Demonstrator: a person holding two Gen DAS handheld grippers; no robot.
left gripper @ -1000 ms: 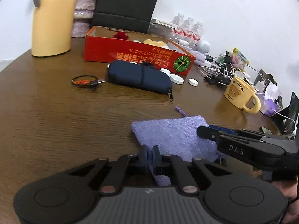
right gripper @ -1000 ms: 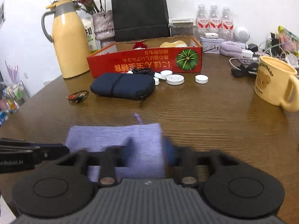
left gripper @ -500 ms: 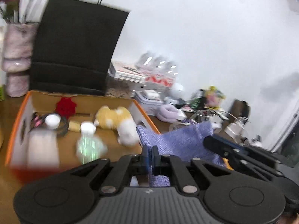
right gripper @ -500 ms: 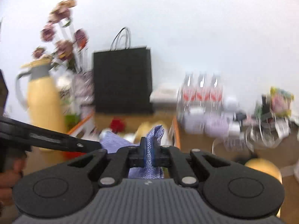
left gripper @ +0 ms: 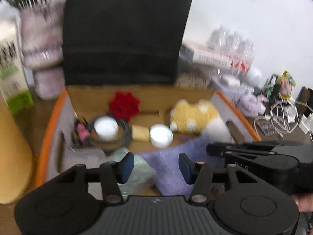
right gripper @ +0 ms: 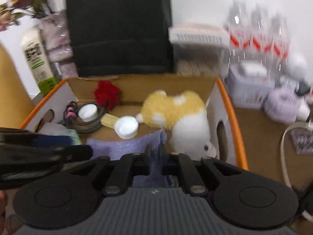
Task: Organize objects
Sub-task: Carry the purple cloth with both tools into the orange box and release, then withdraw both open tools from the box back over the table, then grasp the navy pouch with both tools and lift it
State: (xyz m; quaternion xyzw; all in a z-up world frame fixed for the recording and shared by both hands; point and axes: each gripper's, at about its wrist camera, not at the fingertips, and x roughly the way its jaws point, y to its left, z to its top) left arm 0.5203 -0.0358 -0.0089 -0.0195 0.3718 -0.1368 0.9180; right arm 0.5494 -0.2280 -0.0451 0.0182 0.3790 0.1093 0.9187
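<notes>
Over the orange-rimmed cardboard box [right gripper: 230,105] on the desk [right gripper: 258,137], both tongs hang so the purple cloth pouch [right gripper: 125,145] can drop among the plush toy [right gripper: 176,109] and 2 white lids. Left tongs [left gripper: 156,165] are opening, pads clear of the cloth; right tongs [right gripper: 156,156] are clenched on its edge, steadying it.

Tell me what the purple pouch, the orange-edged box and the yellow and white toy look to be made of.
Purple pouch: coarse woven cloth, matte; a visible weave, and it sags limply from the right gripper.
Orange-edged box: corrugated cardboard, probably; plain brown inside, printed white and orange on the walls, with cut hand holes.
Yellow and white toy: fuzzy plush, soft pile; blur hides finer detail.
</notes>
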